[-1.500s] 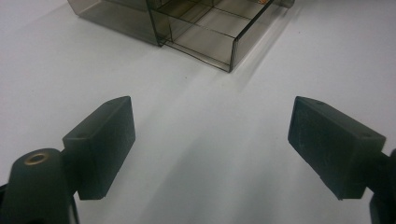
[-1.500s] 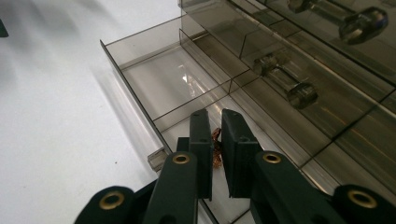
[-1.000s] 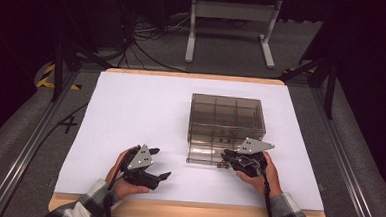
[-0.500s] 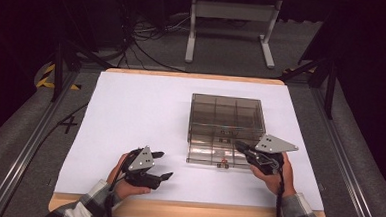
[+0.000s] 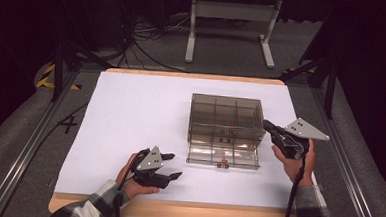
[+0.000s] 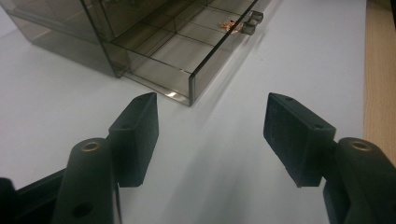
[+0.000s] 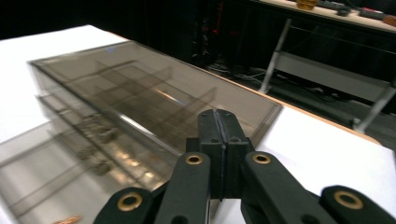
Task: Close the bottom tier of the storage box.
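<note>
Smoky clear drawer box (image 5: 225, 121), bottom drawer (image 5: 223, 156) pulled out.
Left claw (image 5: 169, 166) apart, empty, closing; right claw (image 5: 267, 125) together beside the box.

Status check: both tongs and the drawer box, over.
Left tongs open, just been closing, nothing between them. Right tongs shut, empty, beside drawer box. Bottom drawer pulled out. Nothing in the way.

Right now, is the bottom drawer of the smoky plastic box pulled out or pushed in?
Pulled out. The bottom drawer juts toward the person beyond the plastic box, its dividers uncovered; the left gripper view shows its front corner and handle clear of the box.
</note>
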`<move>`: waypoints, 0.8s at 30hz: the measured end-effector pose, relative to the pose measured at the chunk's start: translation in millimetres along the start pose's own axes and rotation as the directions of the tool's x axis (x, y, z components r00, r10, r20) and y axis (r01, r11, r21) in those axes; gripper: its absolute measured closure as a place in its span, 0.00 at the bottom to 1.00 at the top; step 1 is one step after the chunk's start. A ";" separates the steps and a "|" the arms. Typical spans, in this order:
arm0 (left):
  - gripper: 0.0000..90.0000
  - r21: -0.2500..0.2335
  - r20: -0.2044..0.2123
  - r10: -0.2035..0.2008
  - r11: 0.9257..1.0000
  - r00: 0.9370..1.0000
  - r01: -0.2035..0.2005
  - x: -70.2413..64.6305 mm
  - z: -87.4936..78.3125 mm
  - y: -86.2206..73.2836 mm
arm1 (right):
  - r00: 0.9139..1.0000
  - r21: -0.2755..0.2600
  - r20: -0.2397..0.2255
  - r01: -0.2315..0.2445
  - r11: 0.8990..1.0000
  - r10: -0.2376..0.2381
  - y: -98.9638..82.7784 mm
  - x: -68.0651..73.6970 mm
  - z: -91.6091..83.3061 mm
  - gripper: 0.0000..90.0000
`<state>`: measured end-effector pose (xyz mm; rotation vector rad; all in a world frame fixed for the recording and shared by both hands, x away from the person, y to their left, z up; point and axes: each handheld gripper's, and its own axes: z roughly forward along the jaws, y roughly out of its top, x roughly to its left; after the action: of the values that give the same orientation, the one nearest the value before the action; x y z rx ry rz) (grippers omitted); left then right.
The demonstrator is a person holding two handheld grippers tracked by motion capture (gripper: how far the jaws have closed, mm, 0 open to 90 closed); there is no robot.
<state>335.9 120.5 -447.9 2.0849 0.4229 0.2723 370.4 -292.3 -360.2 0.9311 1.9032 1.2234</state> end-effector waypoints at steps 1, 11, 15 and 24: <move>0.41 0.002 0.005 -0.002 1.000 1.000 0.002 -1.1 1.4 0.8 | 1.000 0.005 0.008 -0.003 1.000 0.003 -0.4 -2.6 1.7 1.00; 0.44 0.015 0.014 0.017 1.000 1.000 -0.017 -5.8 11.8 5.4 | 0.999 0.049 0.028 0.015 0.999 -0.016 -4.2 -7.0 14.6 1.00; 0.40 0.018 0.016 0.021 1.000 1.000 -0.022 -7.4 16.5 7.3 | 1.000 0.076 0.030 0.005 0.997 -0.008 -6.4 -8.0 19.9 1.00; 0.55 0.016 0.027 0.031 0.999 0.999 -0.032 -10.9 26.3 14.3 | 0.999 0.073 0.041 -0.033 0.997 0.030 -10.4 -9.1 21.6 1.00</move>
<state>338.0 88.8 -449.6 2.1107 0.3779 0.2605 391.0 -293.5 -375.4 1.0201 1.9204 1.1505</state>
